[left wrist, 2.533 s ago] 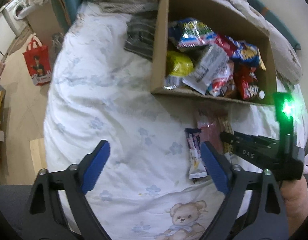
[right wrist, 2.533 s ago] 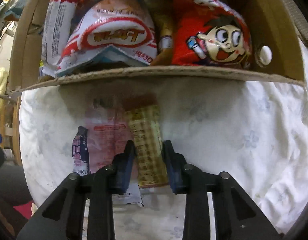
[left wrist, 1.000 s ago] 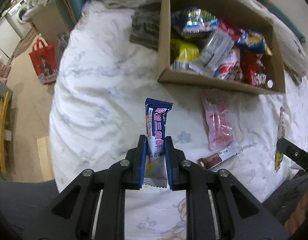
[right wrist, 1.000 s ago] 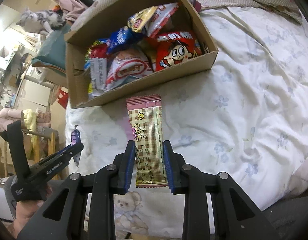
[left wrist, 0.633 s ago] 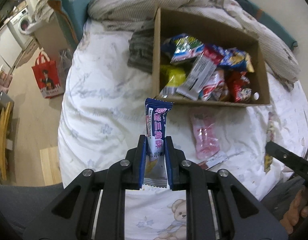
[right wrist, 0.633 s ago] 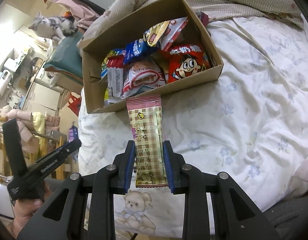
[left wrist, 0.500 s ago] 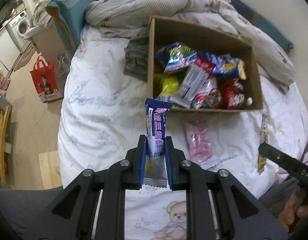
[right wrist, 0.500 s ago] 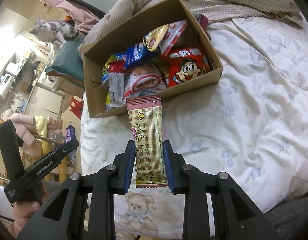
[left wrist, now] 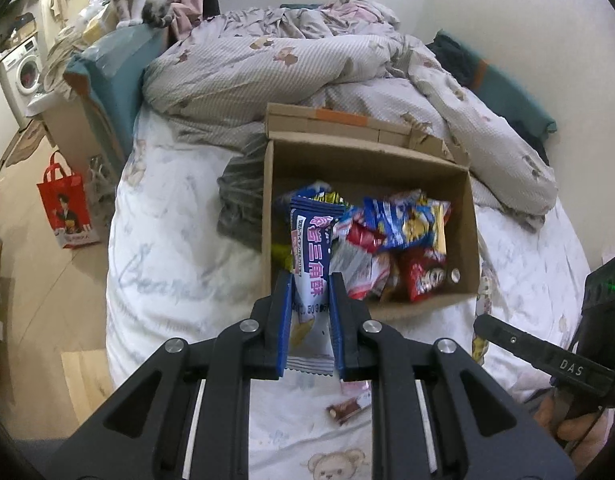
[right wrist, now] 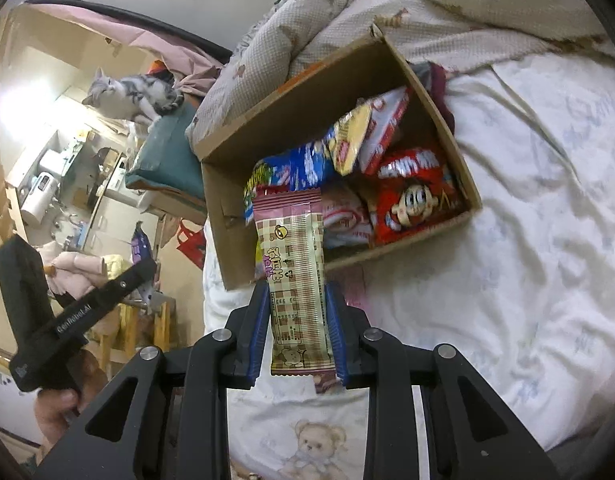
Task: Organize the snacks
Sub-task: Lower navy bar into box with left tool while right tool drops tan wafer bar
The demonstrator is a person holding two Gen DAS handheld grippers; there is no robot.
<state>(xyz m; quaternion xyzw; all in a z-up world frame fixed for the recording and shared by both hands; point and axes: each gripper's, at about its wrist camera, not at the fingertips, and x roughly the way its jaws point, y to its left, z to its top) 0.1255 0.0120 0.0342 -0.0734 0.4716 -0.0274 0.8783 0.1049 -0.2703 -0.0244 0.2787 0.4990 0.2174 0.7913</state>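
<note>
- Both grippers have risen since the earlier frames, each lifting its snack off the bed; the cardboard box (left wrist: 371, 160) now lies below and ahead of them instead of just past the fingertips.
- Left of the box, the white flowered bed sheet (left wrist: 167, 248) is bare up to a dark grey cloth (left wrist: 239, 204) that touches the box's left wall.
- Left gripper (left wrist: 310, 312) is clamped narrow on a navy wafer bar (left wrist: 311, 252), upright, its top end over the box's near-left corner.
- Inside the box, snack bags fill the near half; the far half shows bare cardboard floor.
- A small brown bar (left wrist: 347, 410) and a pink packet (right wrist: 357, 292) lie on the sheet before the box's near wall.
- Right gripper (right wrist: 297, 332) pinches a cream-and-brown checked bar (right wrist: 295, 276) with a pink top, upright, its top over the box's near wall.
- Right of the box, the sheet is open, rumpled bedding.
</note>
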